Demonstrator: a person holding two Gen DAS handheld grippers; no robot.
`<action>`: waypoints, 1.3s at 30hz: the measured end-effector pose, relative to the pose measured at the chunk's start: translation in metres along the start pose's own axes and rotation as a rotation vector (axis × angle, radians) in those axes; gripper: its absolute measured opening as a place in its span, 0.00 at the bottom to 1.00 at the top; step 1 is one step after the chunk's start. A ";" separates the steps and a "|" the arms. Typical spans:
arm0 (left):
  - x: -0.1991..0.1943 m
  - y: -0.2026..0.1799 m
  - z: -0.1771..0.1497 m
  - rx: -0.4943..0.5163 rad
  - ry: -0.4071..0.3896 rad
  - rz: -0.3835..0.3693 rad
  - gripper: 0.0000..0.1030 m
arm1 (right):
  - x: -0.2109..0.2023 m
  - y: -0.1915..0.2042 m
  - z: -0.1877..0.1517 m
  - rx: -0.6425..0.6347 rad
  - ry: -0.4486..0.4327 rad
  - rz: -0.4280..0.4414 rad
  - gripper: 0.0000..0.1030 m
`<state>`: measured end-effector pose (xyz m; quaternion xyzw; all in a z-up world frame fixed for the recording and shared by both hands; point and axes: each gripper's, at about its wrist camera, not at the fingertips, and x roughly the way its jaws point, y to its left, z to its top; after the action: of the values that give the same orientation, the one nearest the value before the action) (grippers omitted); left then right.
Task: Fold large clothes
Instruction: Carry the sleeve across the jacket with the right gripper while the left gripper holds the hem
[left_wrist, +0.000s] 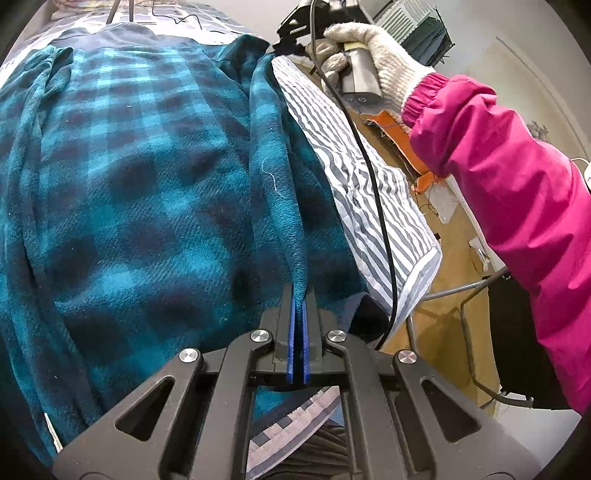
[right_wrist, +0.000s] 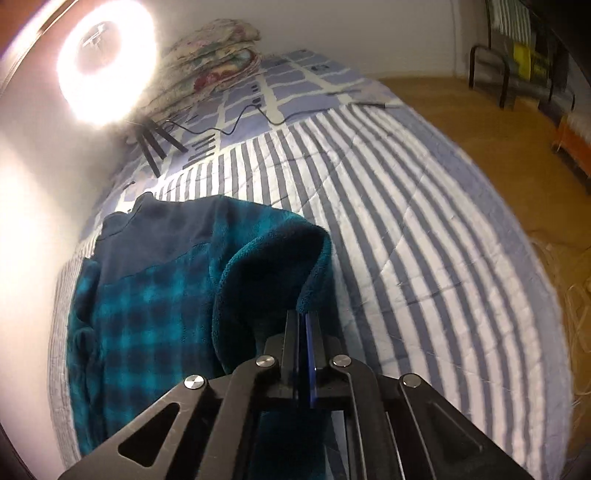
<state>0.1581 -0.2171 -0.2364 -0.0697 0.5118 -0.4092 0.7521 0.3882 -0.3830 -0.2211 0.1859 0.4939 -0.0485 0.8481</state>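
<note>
left gripper (left_wrist: 298, 295) jaws pinched together on a raised fold of the teal plaid fleece shirt (left_wrist: 140, 177), blue pads nearly meeting with cloth between them. shirt spreads ahead and to the left of the claw over the striped quilt (left_wrist: 373, 192) (fold ridge runs straight ahead from the tips). right of the claw, a black cable (left_wrist: 380, 206) crosses the quilt; further ahead-right a gloved hand (left_wrist: 365, 48) in a pink sleeve (left_wrist: 517, 177) holds the other tool's handle.

right gripper (right_wrist: 306, 314) jaws also closed, clamping a lifted shirt edge (right_wrist: 314, 273) just ahead of the tips. rest of the shirt (right_wrist: 147, 295) lies flat to the left of this claw, dark collar end further ahead. striped quilt (right_wrist: 424, 240) ahead and right. far ahead-left: ring light (right_wrist: 107, 59) on a tripod, folded blankets (right_wrist: 218, 55) beside it, wood floor (right_wrist: 480, 118) far right.
</note>
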 end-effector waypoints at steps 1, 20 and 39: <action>0.000 0.000 0.000 0.001 -0.001 0.001 0.00 | -0.006 0.003 0.000 0.002 -0.011 0.011 0.00; 0.005 0.018 -0.013 -0.086 0.038 -0.038 0.00 | 0.039 0.186 -0.024 -0.509 0.008 -0.061 0.00; 0.013 0.005 -0.013 -0.080 0.045 0.005 0.00 | -0.068 0.077 -0.060 -0.312 0.049 0.245 0.36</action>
<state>0.1517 -0.2185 -0.2542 -0.0892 0.5447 -0.3878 0.7382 0.3246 -0.2972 -0.1688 0.1118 0.4896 0.1366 0.8539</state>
